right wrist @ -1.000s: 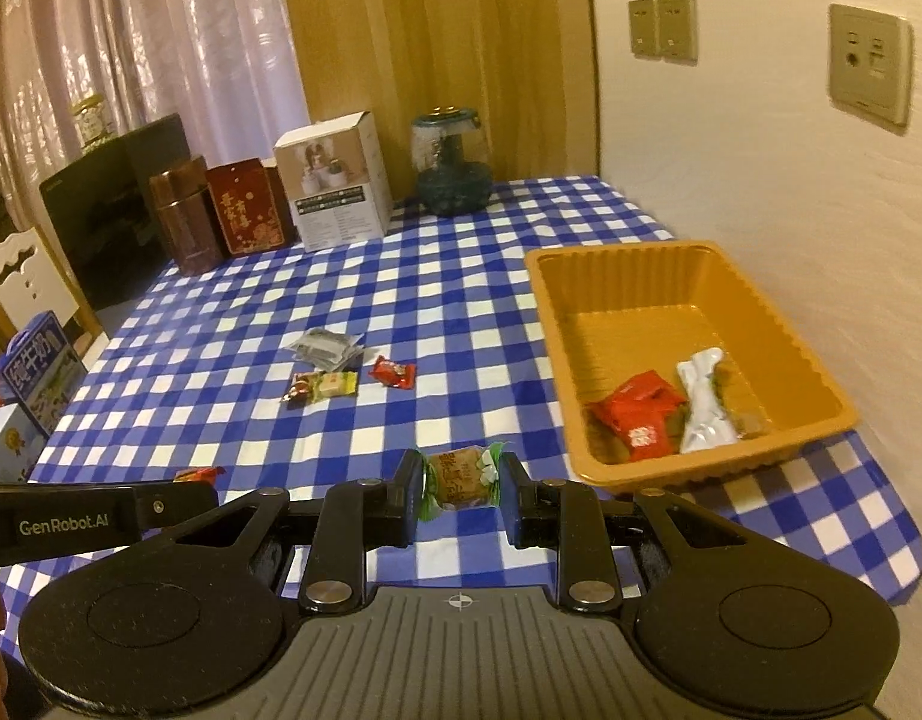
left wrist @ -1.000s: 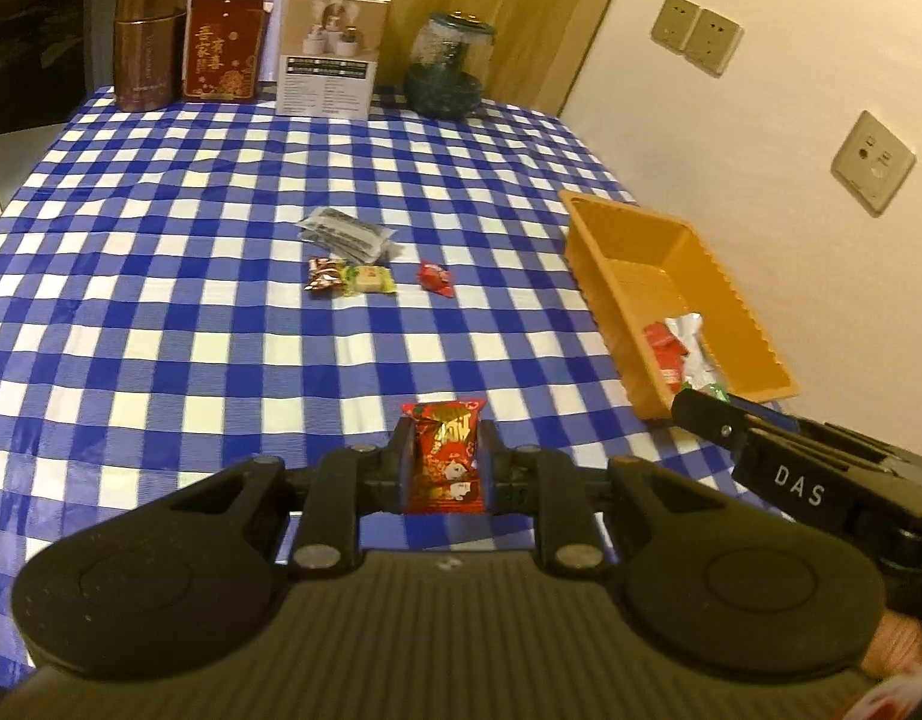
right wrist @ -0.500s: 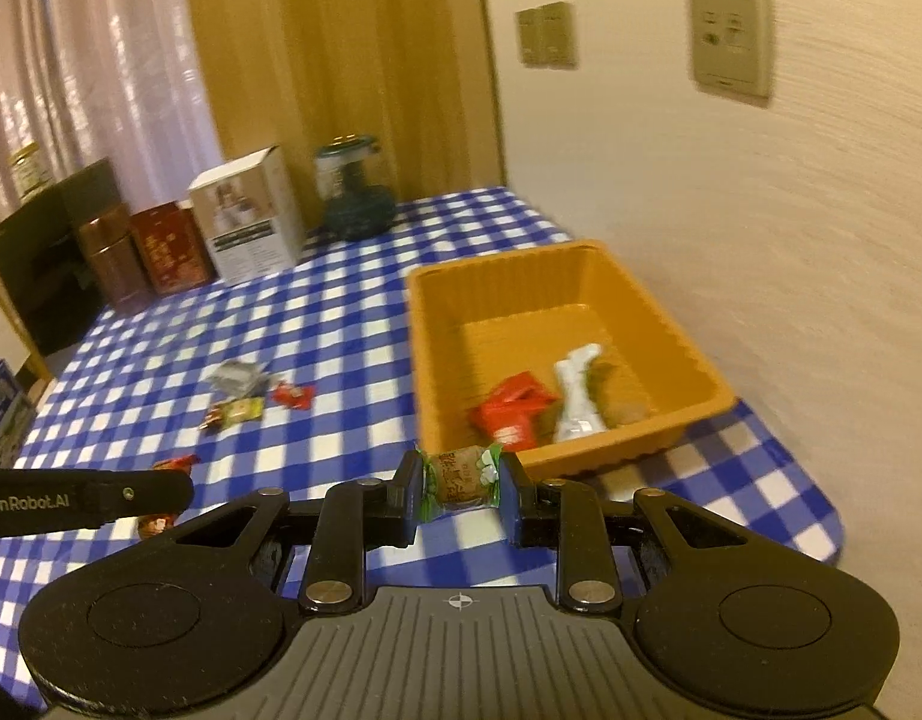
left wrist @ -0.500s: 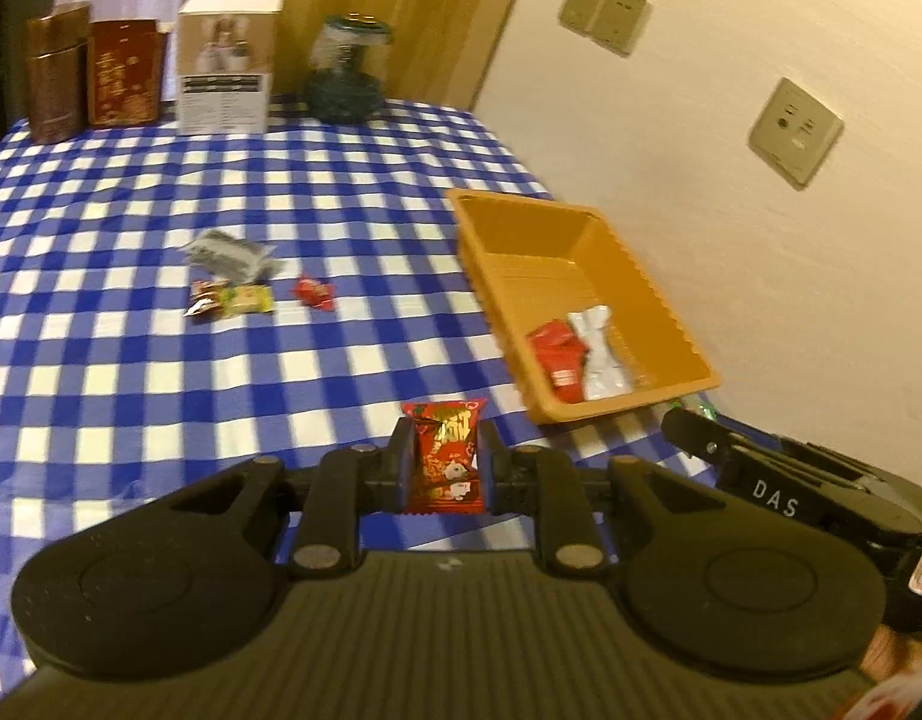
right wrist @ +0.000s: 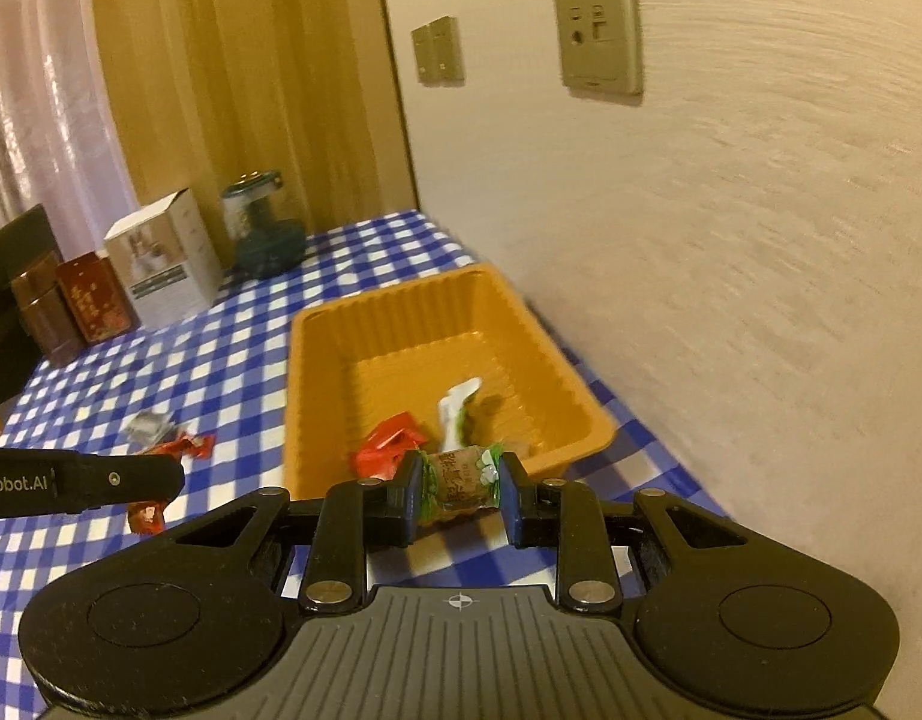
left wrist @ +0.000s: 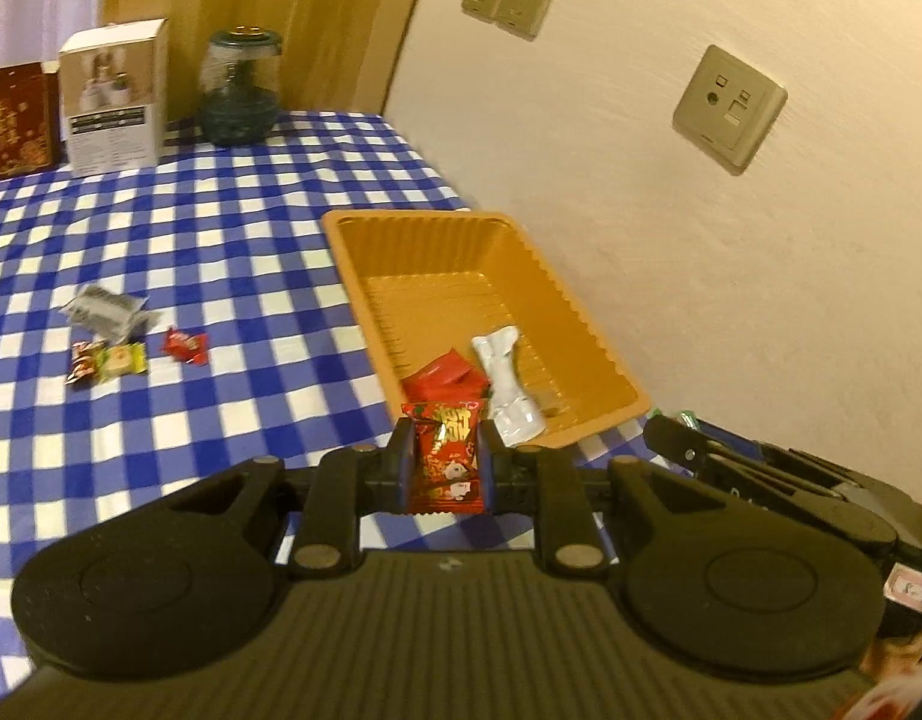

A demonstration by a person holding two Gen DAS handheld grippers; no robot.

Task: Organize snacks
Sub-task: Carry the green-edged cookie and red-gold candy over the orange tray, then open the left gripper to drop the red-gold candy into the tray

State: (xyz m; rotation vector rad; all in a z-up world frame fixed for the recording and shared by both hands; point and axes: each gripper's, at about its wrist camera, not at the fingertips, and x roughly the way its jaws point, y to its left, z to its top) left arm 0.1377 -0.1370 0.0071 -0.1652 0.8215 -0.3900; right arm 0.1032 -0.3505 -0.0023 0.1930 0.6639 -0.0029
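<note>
Both your grippers have swung toward the cream wall, so the orange tray (left wrist: 586, 324) on the blue-checked tablecloth (left wrist: 221, 228) now lies just ahead. Your left gripper (left wrist: 444, 461) is clamped on a red snack packet (left wrist: 446, 459) standing upright, long axis vertical; your right gripper (right wrist: 461, 489) pinches a green-ended candy (right wrist: 461, 480) crosswise, end to end. Both hang by the tray's near rim, two snacks inside, four loose.

A red snack packet (left wrist: 444, 456) stands upright, pinched at its sides. A brown-and-green wrapped candy (right wrist: 459, 482) is held crosswise. In the orange tray (left wrist: 556, 300) lie red packets (left wrist: 443, 373) and a white one (left wrist: 505, 387); four more snacks (left wrist: 125, 336) lie on the bench.
</note>
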